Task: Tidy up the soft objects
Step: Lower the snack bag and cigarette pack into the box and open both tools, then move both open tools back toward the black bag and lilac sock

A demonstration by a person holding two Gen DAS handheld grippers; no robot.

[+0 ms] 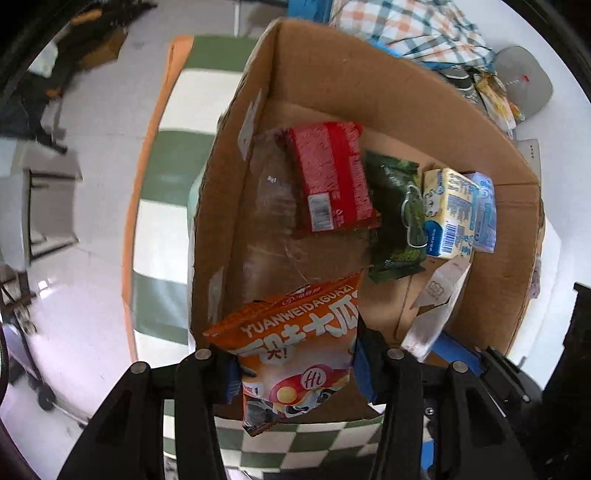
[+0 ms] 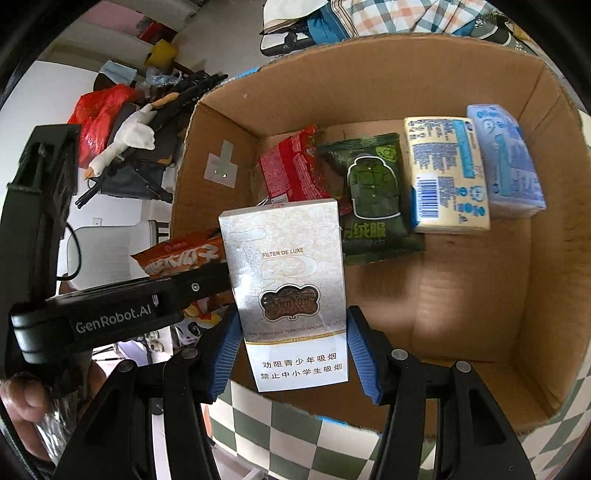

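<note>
- Pinching an orange snack bag (image 1: 295, 354), the left gripper (image 1: 295, 365) has its two fingers pressed tight on the bag's sides, right over the near edge of a cardboard box (image 1: 325, 70).
- Same time, the right gripper (image 2: 291, 354) squeezes a white cigarette pack (image 2: 288, 280) between its blue pads (image 2: 225, 354), holding it upright above the box's near wall.
- I think the snack bag is light, puffy and crinkly. It will bend and could slide out, so a grip across the middle, like now, looks safest.
- The cigarette pack looks stiff and light, with smooth sides. Holding it low on its two narrow sides, like now, seems fine, but squeezing too hard could crush it.
- Inside the box, lying on the bottom in a row, are a red packet (image 1: 332, 177), a dark green packet (image 1: 397, 218) with a coat drawn on it, a yellow tissue pack (image 1: 448, 214) and a blue tissue pack (image 1: 485, 214).
- The green packet lies a bit over the red one's edge, and the two tissue packs touch side by side.
- The near part of the box floor is bare, so there looks to be room for both held things.
- The box sits on a green and white checked cloth (image 1: 162, 206).
- Behind the box lies a plaid cloth (image 1: 406, 26), and off to the side a toy goose (image 2: 125, 140).
</note>
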